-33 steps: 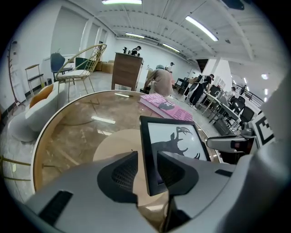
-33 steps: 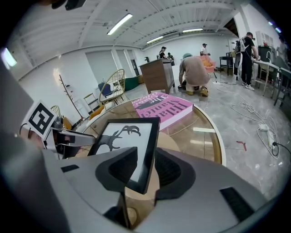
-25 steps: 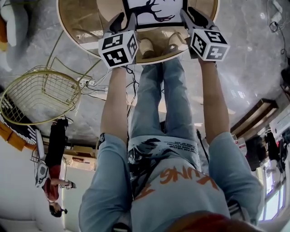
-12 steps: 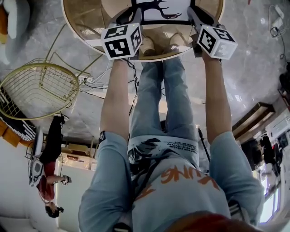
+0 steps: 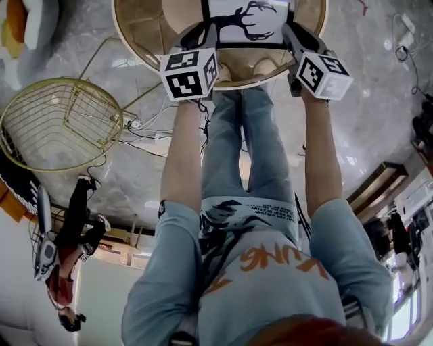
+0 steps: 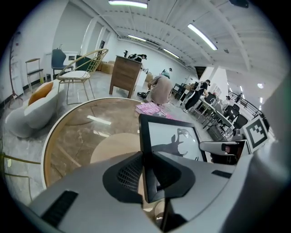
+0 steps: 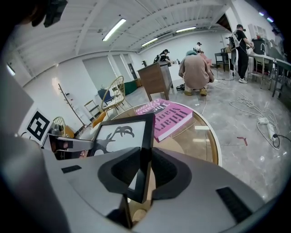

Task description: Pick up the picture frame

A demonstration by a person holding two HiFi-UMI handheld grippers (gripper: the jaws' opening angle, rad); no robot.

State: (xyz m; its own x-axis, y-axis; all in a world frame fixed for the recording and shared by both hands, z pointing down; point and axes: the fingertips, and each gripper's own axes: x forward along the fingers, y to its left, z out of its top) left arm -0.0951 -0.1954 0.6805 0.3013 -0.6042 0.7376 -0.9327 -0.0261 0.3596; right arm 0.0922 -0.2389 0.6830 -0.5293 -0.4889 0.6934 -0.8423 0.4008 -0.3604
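The picture frame (image 5: 247, 20) is black, with a white picture of a dark branching shape. It hangs over the round glass table (image 5: 135, 40), held by its two side edges. My left gripper (image 5: 201, 35) has the frame's left edge (image 6: 146, 159) between its pads. My right gripper (image 5: 292, 34) has the right edge (image 7: 146, 150) between its pads. Both sets of jaws are closing and press on the frame. The left gripper view shows the picture (image 6: 175, 143) tilted, and the right gripper (image 6: 223, 148) at its far side.
A pink book (image 7: 170, 116) lies on the table's (image 7: 213, 136) far part. A gold wire chair (image 5: 61, 125) and floor cables (image 5: 145, 128) are to the left of my legs. People, a wooden cabinet (image 6: 127, 75) and a chair (image 6: 84, 75) are farther off.
Both grippers have closed in on the frame's side edges and lifted a little with it. In the head view they and the table have shifted slightly right.
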